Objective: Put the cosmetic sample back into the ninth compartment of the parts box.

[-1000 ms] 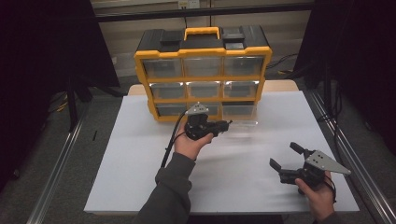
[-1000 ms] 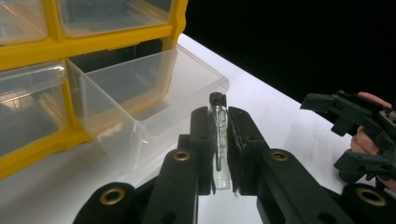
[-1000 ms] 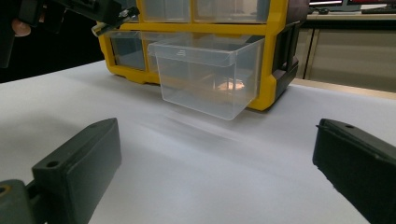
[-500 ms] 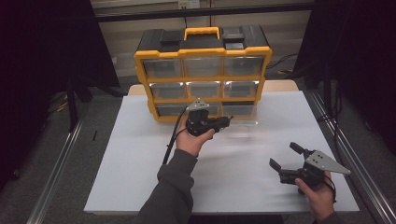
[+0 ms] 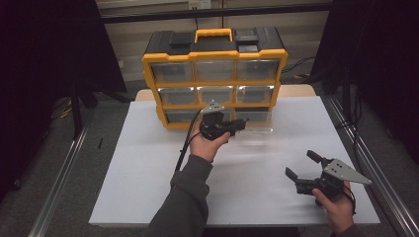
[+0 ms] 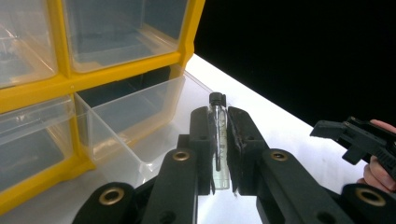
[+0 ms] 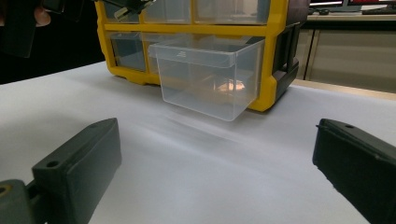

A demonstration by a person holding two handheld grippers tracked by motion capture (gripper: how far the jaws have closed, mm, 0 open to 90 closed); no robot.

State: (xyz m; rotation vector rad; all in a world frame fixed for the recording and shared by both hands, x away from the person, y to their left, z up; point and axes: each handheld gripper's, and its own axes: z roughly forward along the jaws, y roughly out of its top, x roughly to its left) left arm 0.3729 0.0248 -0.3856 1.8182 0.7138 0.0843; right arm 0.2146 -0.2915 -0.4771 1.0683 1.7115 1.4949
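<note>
The left hand-held gripper [image 6: 219,154] is grasping one glass vial [image 6: 218,140] beside one pulled-out drawer [image 6: 133,116]; the right hand-held gripper [image 5: 304,165] is staying released above the desk [image 5: 148,163].

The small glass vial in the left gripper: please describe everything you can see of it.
The vial is a slim tube of clear glass with a black screw cap on top. A thin dark rod runs down inside it. It stands upright, clamped between the jaws of the left gripper, beside the pulled-out clear drawer.
</note>
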